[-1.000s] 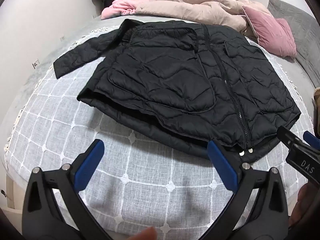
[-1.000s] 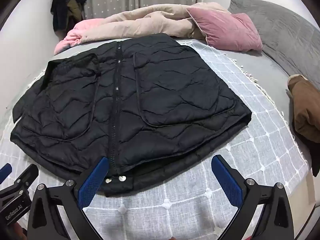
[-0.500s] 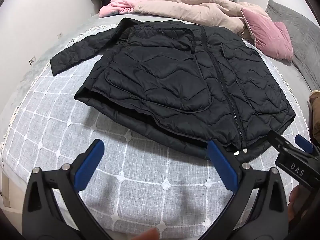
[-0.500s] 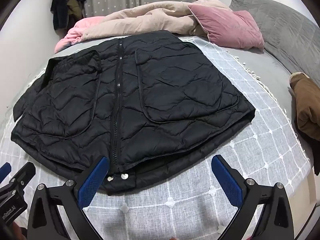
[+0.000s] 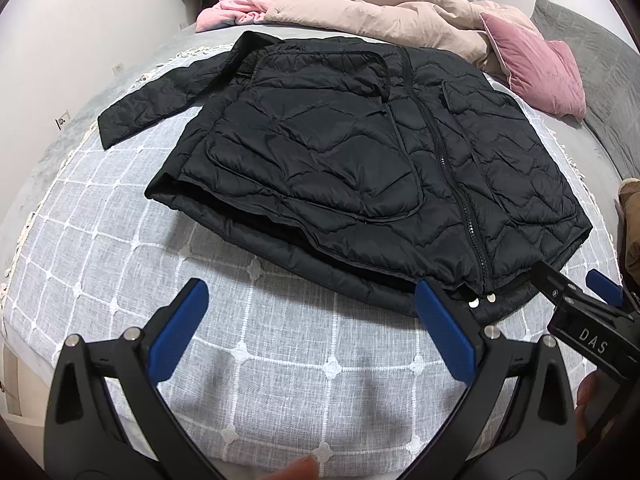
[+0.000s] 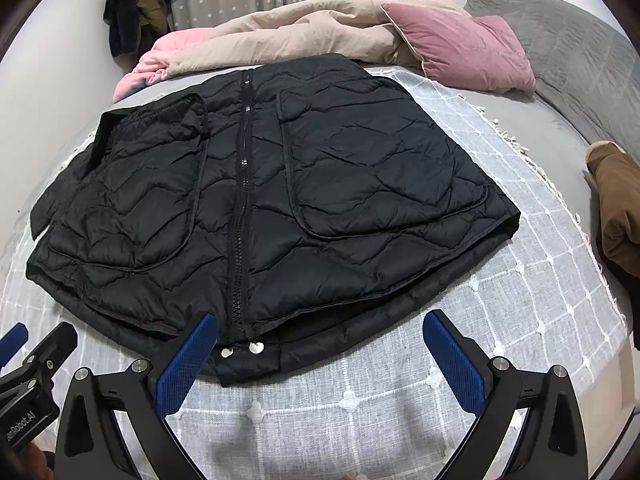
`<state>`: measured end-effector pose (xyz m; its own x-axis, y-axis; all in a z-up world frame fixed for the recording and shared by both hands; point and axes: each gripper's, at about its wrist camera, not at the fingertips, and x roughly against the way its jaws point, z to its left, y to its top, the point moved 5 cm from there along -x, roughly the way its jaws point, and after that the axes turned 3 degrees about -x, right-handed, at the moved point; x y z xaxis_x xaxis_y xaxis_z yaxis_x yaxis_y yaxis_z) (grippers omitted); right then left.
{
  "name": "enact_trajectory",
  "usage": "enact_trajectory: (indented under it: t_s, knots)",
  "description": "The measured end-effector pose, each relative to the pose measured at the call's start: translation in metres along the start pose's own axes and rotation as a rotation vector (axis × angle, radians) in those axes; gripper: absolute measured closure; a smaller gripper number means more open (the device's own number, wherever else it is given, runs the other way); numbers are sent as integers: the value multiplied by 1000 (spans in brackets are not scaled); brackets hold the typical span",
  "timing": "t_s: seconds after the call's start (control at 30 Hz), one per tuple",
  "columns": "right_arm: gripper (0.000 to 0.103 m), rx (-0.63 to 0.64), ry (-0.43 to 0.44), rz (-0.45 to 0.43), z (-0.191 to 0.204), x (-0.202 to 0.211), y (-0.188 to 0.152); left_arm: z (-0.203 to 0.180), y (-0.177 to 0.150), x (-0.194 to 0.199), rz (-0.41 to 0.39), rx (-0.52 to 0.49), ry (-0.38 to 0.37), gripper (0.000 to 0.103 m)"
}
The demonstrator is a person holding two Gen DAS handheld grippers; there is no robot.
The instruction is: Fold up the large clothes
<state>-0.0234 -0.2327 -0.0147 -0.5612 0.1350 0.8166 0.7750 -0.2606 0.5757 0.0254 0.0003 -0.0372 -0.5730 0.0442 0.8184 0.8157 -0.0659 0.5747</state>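
Observation:
A black quilted jacket (image 5: 360,152) lies flat and zipped on the grey checked bedspread (image 5: 260,344), hem toward me; it also shows in the right wrist view (image 6: 280,200). Its left sleeve (image 5: 152,100) stretches out to the left; the right sleeve is not visible. My left gripper (image 5: 312,320) is open and empty, just short of the hem, left of the zipper snaps (image 5: 482,300). My right gripper (image 6: 320,354) is open and empty at the hem, its left fingertip beside the snaps (image 6: 242,350). The right gripper also shows in the left wrist view (image 5: 576,308).
A beige and pink duvet (image 6: 300,32) and a pink pillow (image 6: 460,48) lie at the back of the bed. A grey cushion (image 6: 560,40) lies at back right. A brown garment (image 6: 616,216) lies at the right edge. Dark clothes (image 6: 136,4) hang by the curtain.
Both grippers have drawn back and risen slightly, so the jacket sits a little farther off. Both stay open. The jacket has not moved.

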Motion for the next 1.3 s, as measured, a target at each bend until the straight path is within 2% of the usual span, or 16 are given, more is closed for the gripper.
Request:
enact_trajectory:
  t_s: [1.3]
  knots:
    - [0, 0, -3, 14, 0, -3, -2, 0, -2, -5, 15, -7, 5, 1]
